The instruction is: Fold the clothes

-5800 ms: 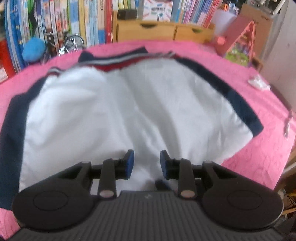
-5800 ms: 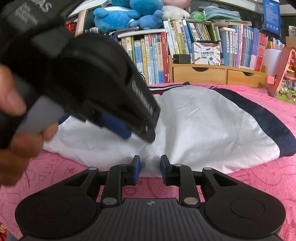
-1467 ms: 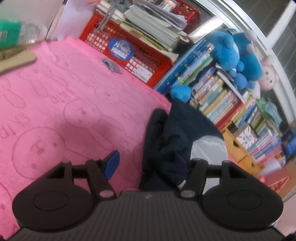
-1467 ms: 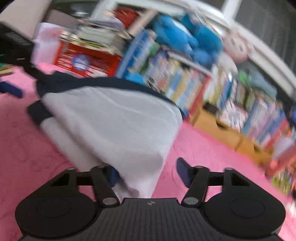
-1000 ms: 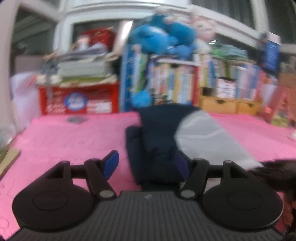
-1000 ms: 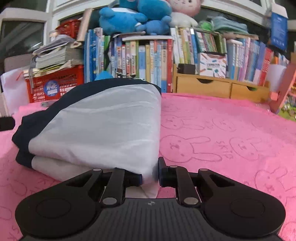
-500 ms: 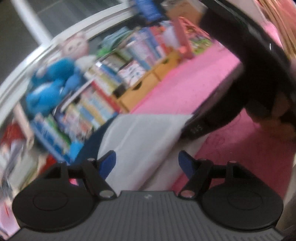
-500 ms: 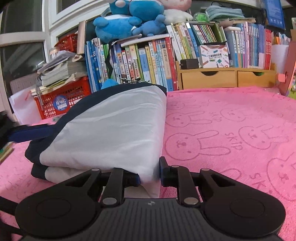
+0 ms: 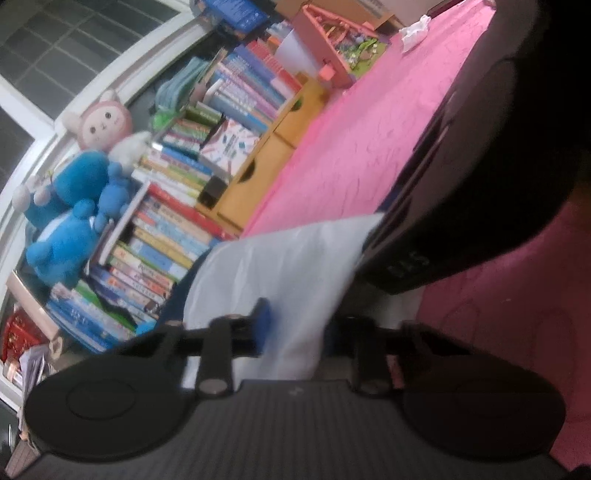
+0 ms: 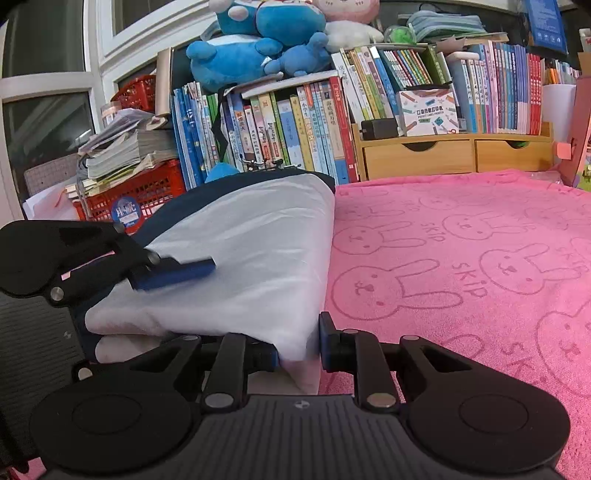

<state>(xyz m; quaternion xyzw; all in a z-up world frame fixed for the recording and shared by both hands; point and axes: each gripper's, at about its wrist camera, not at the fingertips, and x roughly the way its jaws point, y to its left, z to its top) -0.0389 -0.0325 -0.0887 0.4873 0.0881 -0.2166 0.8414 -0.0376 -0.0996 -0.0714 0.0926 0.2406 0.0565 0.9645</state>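
Folded white-and-navy garment lies on the pink tabletop, 9 o'clock side. Your right tool is level, pinching its near corner. Your left tool, rolled sideways, is closed around its edge. Red basket at 10 o'clock holds papers.

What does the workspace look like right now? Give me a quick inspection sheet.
Surface: pink bunny-print cloth.
Job's things: white and navy garment, folded into a stacked bundle on the cloth.
Clutter: crumpled white scrap far across the cloth.
Grippers: right gripper shut on the garment's near corner; left gripper straddles its edge, grip unclear through blur.
Cables: nothing seen.
Surroundings: books, blue plush toys, wooden drawers, red basket.
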